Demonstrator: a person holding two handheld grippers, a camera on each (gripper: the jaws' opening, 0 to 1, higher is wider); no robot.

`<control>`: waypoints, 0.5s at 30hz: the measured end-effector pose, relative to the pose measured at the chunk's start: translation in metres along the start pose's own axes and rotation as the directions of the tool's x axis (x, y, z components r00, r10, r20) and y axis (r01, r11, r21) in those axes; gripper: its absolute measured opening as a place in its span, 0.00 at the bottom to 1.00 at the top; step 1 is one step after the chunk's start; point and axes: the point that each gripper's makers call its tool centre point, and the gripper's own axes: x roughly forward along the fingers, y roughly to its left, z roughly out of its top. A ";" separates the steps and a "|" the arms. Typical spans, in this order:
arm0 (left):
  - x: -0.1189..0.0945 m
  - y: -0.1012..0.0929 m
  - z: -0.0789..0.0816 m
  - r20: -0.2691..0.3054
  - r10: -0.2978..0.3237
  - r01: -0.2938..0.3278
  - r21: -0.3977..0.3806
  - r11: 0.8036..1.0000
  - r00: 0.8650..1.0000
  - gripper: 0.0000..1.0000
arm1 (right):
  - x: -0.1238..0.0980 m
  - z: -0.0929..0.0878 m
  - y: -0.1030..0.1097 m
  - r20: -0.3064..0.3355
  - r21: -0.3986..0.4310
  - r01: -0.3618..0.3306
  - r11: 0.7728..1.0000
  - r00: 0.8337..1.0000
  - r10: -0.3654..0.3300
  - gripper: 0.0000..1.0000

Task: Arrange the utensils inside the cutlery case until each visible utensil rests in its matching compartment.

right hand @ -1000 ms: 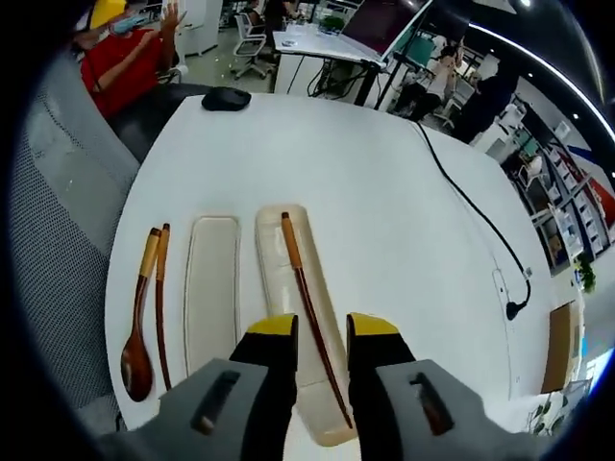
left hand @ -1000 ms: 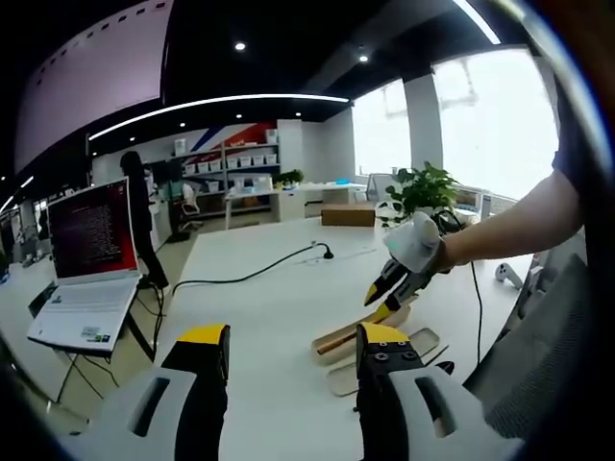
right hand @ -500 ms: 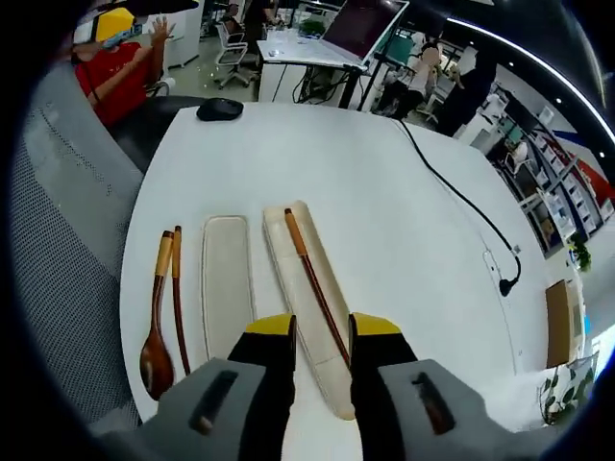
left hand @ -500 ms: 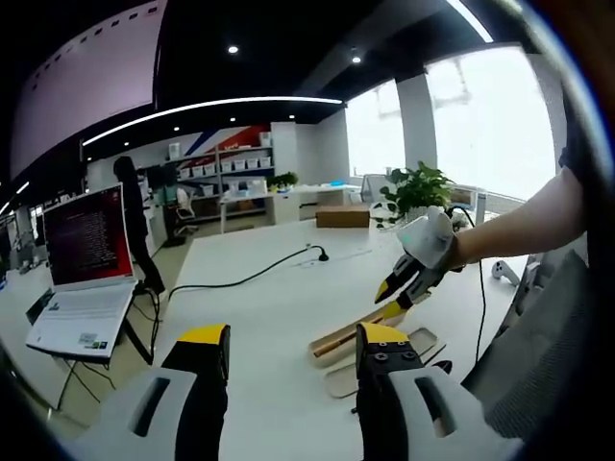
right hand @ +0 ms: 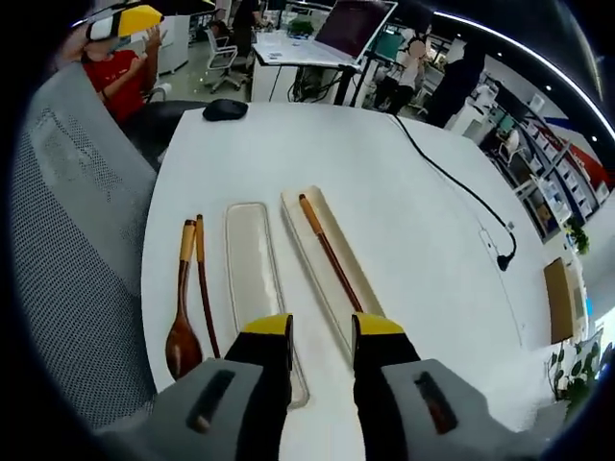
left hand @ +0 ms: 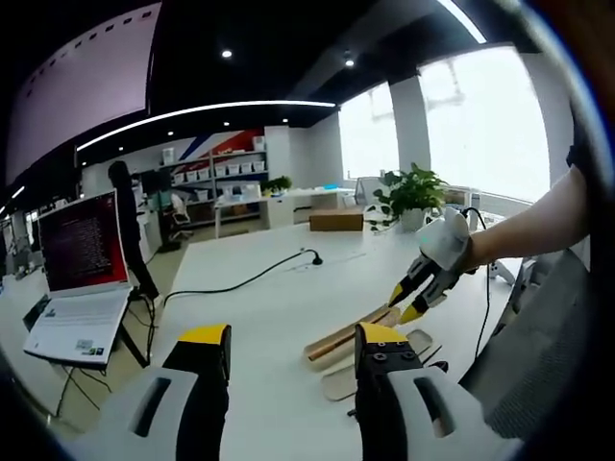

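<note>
This is looking like a big open office. A laptop is sitting open on a desk, shelves are lining the far wall, and office chairs are standing around.

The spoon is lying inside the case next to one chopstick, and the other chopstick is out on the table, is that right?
Not quite. The right gripper view shows the spoon lying on the table beside one chopstick, outside the case. The other chopstick is the one resting inside a case half. The second case half holds nothing.
</note>
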 end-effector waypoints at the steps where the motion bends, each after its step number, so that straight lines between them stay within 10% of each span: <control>1: 0.000 -0.001 0.000 0.000 -0.001 0.001 0.008 1.000 1.000 0.53 | -0.001 -0.001 0.001 0.000 0.001 0.000 1.000 1.000 0.000 0.21; 15: 0.002 -0.007 0.000 -0.003 -0.030 0.030 0.037 0.999 1.000 0.50 | -0.009 -0.008 0.029 0.001 0.012 -0.042 0.999 0.999 0.042 0.22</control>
